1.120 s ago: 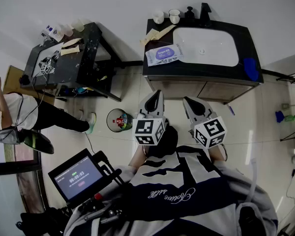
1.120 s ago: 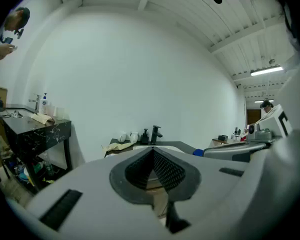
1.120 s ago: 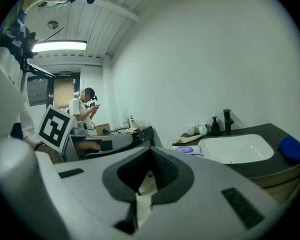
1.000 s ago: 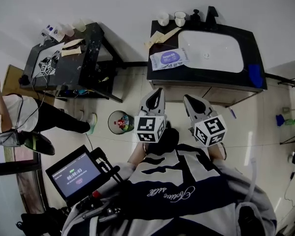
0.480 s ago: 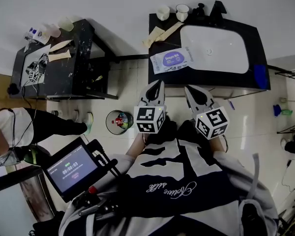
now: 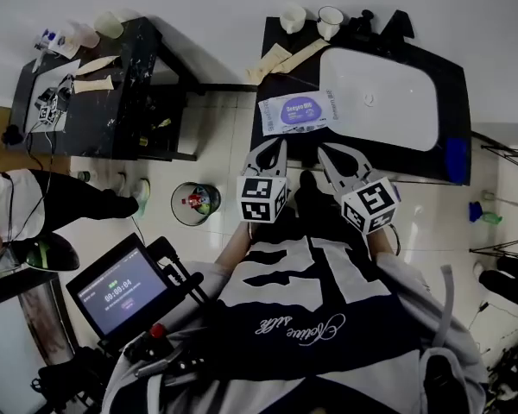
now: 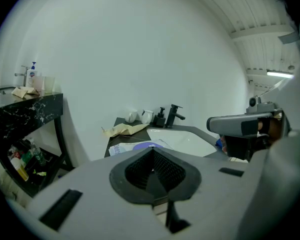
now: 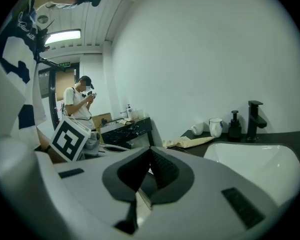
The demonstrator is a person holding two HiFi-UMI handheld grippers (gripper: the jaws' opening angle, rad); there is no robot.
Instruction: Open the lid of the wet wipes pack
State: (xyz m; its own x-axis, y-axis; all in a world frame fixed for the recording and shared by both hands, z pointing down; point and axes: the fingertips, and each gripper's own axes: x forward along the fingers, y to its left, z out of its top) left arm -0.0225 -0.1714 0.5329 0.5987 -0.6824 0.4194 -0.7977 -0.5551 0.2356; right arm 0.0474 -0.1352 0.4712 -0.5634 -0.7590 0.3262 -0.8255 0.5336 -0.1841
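Observation:
The wet wipes pack (image 6: 298,110), white with a purple label, lies flat on the black counter (image 6: 281,136) left of the white sink (image 6: 382,99). Its lid looks closed. My left gripper (image 6: 279,146) hovers just short of the counter's front edge, below the pack, jaws shut and empty. My right gripper (image 6: 325,152) sits beside it, also shut and empty. In the left gripper view the pack (image 7: 126,147) peeks over the shut jaws of that gripper (image 7: 152,152). The right gripper view shows its gripper (image 8: 150,152) with the jaws shut; the pack is hidden there.
Two cups (image 6: 311,17), a soap pump and a black tap (image 6: 397,22) stand at the counter's back, with beige cloths (image 6: 285,57) beside them. A black side table (image 6: 95,84) is at left, a small bin (image 6: 196,203) on the floor. A person (image 8: 80,104) stands farther left.
The view has moved toward the counter: the counter and the pack are now closer to both grippers' tips. Both grippers stay shut and side by side.

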